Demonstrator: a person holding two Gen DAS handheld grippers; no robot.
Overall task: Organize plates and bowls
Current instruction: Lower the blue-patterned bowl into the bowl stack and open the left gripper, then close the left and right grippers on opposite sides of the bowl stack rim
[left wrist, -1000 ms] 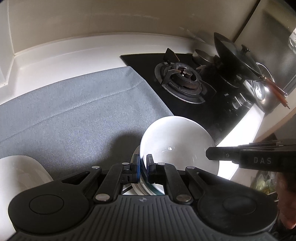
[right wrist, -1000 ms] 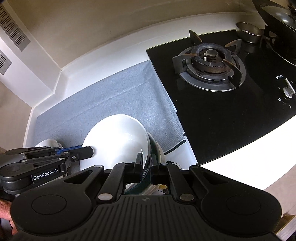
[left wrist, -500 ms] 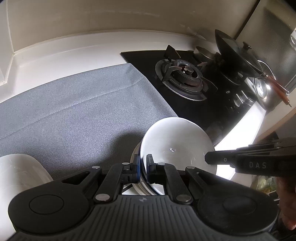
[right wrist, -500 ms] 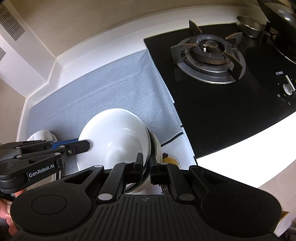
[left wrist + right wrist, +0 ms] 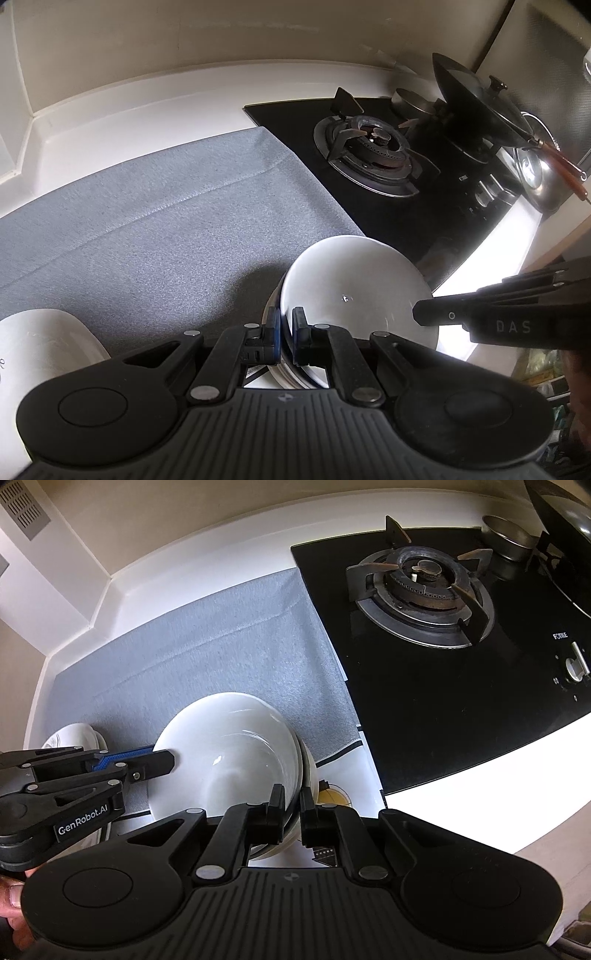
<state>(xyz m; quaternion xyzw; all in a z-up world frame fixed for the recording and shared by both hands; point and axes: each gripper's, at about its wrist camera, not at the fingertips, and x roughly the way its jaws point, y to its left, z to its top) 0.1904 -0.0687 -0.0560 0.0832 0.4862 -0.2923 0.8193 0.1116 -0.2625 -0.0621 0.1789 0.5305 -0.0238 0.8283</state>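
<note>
A stack of white bowls (image 5: 354, 291) is held between my two grippers over the near edge of the grey mat (image 5: 166, 236). My left gripper (image 5: 286, 332) is shut on the stack's left rim. My right gripper (image 5: 291, 808) is shut on the stack's right rim (image 5: 295, 760); its jaws stand a little wider. Each gripper shows in the other view: the right one (image 5: 517, 325) at the stack's right, the left one (image 5: 110, 771) at its left. Another white bowl (image 5: 40, 354) sits at the mat's left, also in the right wrist view (image 5: 74, 734).
A black gas hob (image 5: 461, 646) with a burner (image 5: 373, 147) lies right of the mat. A dark wok (image 5: 476, 96) and small metal pots (image 5: 413, 101) stand at its far side. The white counter (image 5: 129, 122) runs along the back wall.
The stack of bowls has come down and a little nearer over the mat, held by both grippers. The right gripper's jaws look slightly wider apart than before.
</note>
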